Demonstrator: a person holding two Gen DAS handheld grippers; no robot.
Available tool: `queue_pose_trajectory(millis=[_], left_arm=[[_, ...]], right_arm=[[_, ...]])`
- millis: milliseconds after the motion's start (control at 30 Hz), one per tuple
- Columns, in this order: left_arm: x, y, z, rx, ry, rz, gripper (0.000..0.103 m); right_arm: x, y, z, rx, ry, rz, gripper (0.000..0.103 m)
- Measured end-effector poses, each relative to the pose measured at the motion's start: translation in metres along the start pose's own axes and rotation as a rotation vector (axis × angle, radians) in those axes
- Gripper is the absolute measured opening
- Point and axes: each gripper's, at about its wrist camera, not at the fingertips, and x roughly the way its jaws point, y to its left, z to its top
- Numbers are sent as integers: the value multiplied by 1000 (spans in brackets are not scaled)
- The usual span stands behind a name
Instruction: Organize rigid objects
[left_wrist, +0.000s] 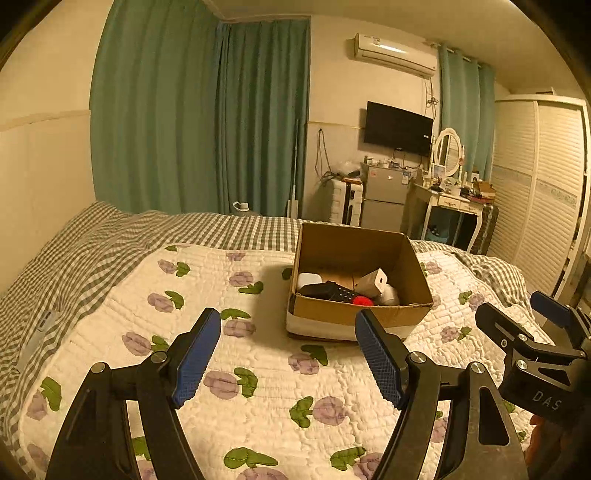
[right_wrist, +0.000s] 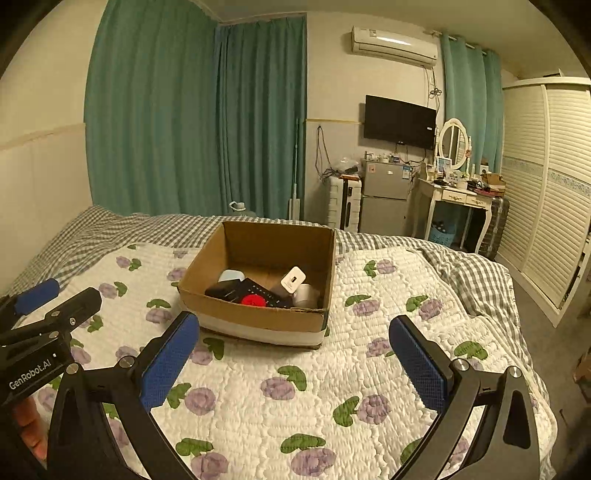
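An open cardboard box (left_wrist: 354, 314) (right_wrist: 258, 317) stands on the flowered quilt. Inside lie a black remote (left_wrist: 334, 291) (right_wrist: 258, 290), a red round object (left_wrist: 362, 301) (right_wrist: 253, 300), a white charger block (left_wrist: 373, 282) (right_wrist: 293, 278), a white case (left_wrist: 308, 279) (right_wrist: 231, 275) and a white cup (right_wrist: 306, 295). My left gripper (left_wrist: 288, 358) is open and empty, hovering over the quilt in front of the box. My right gripper (right_wrist: 293, 365) is open and empty, also short of the box; it shows at the right edge of the left wrist view (left_wrist: 524, 321).
The quilt (right_wrist: 295, 398) lies over a grey checked bedsheet (left_wrist: 92, 240). Beyond the bed stand green curtains (left_wrist: 199, 118), a small fridge (right_wrist: 384, 199), a dressing table with mirror (right_wrist: 454, 192) and a louvred wardrobe (right_wrist: 546, 184). Floor runs along the bed's right side.
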Motion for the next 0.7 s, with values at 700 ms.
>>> queue_pose_trajectory(millis=[700], left_arm=[[1,-3,-2,16,20,-12,78]], right_arm=[[-3,1,-1,9,11,-1,103]])
